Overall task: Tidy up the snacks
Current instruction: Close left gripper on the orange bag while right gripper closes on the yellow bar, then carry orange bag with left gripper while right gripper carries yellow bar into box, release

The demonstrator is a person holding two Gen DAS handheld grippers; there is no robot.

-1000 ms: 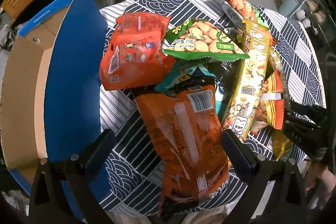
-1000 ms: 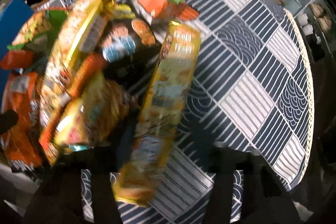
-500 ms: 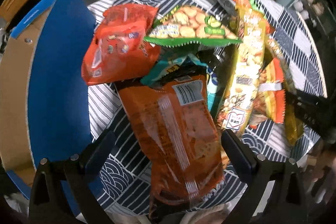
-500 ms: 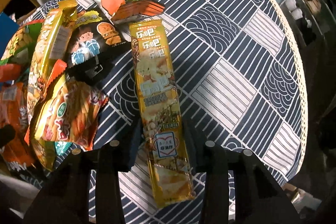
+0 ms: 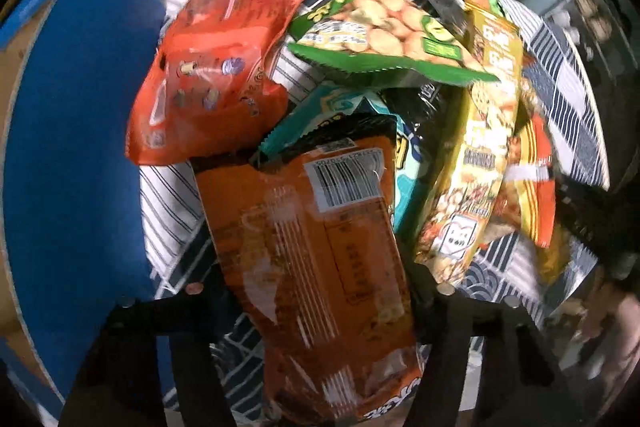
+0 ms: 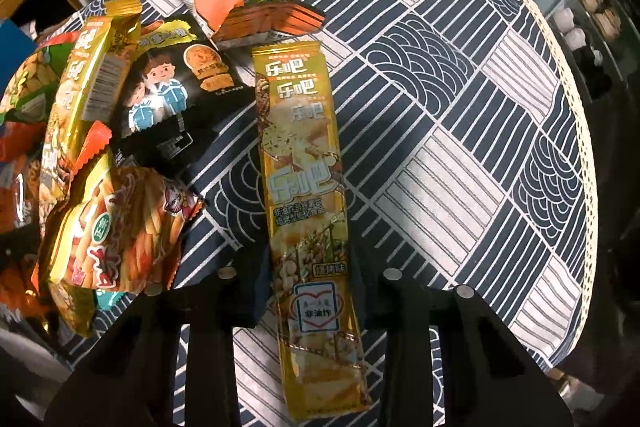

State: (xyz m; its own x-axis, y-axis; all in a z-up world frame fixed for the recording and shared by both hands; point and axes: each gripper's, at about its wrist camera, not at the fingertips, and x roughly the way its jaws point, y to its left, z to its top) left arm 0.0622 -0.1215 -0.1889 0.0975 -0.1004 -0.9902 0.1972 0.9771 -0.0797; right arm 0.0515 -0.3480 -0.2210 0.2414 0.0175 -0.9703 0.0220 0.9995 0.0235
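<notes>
The right tool is closed on a long, narrow yellow foil snack packet, its two black fingers pressing the lower part of the packet from both sides. The long axis of the packet runs almost straight away from the camera, with a small lean to the left at the far end; the printed top end points to the far side of the table and the bottom end sticks out toward the camera past the fingers. It lies over the navy and white patterned tablecloth of the round table, just to the right of the snack pile, near a black packet with two cartoon children. In the left wrist view, the left tool has a large orange crinkled snack bag between its fingers, and the fingers stand close against both edges of the bag, but the picture is blurred and I cannot tell if they really clamp it. This bag runs lengthwise away from the camera, the barcode end farther away. Beyond it lie a red pouch and a green biscuit bag, and a blue cardboard box stands at the left.
</notes>
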